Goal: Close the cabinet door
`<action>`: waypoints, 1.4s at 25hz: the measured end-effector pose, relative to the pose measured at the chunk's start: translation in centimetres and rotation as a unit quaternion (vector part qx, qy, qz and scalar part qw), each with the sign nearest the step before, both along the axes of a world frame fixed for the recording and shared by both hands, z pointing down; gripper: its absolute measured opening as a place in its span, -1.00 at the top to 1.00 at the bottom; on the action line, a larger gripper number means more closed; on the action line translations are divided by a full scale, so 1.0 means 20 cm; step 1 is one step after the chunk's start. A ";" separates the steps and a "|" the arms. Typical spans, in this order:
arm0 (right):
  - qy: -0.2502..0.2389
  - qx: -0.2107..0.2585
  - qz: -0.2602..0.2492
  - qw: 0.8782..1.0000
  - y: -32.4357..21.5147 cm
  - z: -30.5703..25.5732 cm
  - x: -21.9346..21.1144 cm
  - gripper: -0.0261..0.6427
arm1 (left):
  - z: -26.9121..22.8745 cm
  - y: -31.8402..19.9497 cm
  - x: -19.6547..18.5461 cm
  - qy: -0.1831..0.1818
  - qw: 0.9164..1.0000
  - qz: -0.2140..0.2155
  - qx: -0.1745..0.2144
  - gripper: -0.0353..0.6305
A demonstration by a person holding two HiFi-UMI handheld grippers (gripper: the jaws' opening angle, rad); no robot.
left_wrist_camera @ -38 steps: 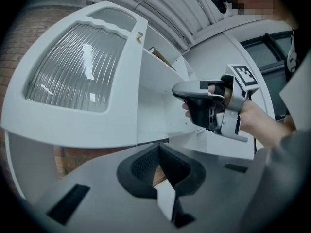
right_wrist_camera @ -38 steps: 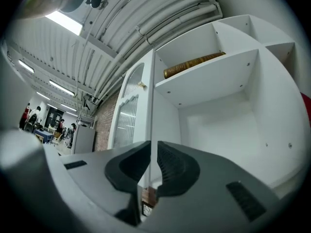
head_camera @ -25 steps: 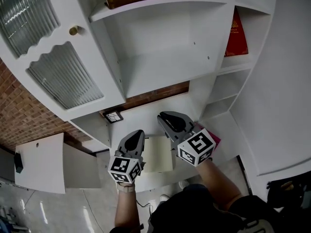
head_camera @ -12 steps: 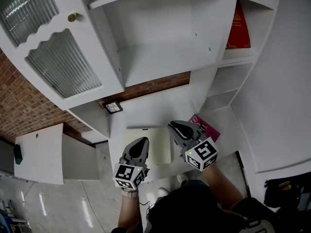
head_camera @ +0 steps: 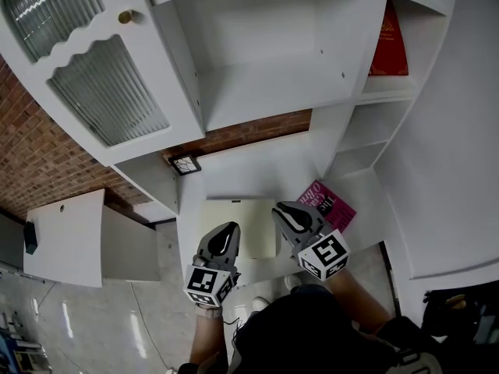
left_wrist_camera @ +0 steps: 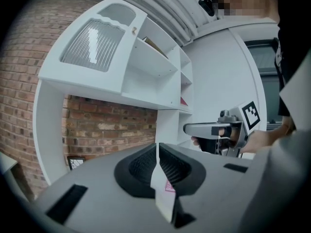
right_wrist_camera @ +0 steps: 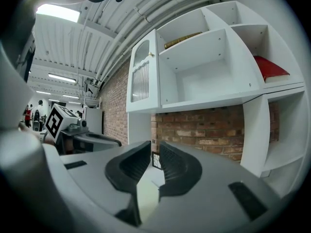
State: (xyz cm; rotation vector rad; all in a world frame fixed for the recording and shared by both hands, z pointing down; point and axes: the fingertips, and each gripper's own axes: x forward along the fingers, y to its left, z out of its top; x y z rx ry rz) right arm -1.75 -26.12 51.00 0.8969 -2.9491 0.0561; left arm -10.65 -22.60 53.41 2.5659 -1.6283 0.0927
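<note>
The white cabinet door (head_camera: 109,92), with ribbed glass panes and a brass knob (head_camera: 125,16), stands swung open at the upper left, beside the bare cabinet compartment (head_camera: 265,76). My left gripper (head_camera: 228,230) and right gripper (head_camera: 284,209) hang side by side low over the desk, well below the door, both shut with nothing held. The left gripper view shows the door (left_wrist_camera: 97,38) up to the left, its knob (left_wrist_camera: 133,29) and the right gripper (left_wrist_camera: 194,128). In the right gripper view the door (right_wrist_camera: 141,76) is edge-on and the left gripper (right_wrist_camera: 117,142) is at the left.
A red book (head_camera: 394,41) lies on the right shelf. A pink magazine (head_camera: 331,205) and a pale sheet (head_camera: 238,228) lie on the white desk (head_camera: 257,174). A small framed tile (head_camera: 185,164) leans against the brick wall (head_camera: 39,162). A low white unit (head_camera: 62,240) stands at the left.
Both grippers have dropped lower and drawn back from the cabinet toward the person. Their jaws stayed shut. The door has not moved.
</note>
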 end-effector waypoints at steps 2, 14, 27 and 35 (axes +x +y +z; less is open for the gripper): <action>0.002 0.002 -0.003 1.000 0.01 0.00 -0.01 0.77 | 0.00 0.01 -0.02 -0.001 1.000 -0.004 0.005 0.86; -0.009 -0.002 -0.007 1.000 0.02 -0.04 -0.03 0.77 | -0.03 0.05 -0.08 0.003 1.000 -0.025 0.018 0.86; -0.010 -0.007 -0.019 1.000 0.02 -0.02 -0.04 0.77 | -0.05 0.06 -0.11 0.006 0.999 -0.047 0.013 0.86; -0.012 -0.010 -0.028 0.999 0.00 -0.01 -0.03 0.77 | -0.03 0.05 -0.09 0.005 0.999 -0.054 0.007 0.86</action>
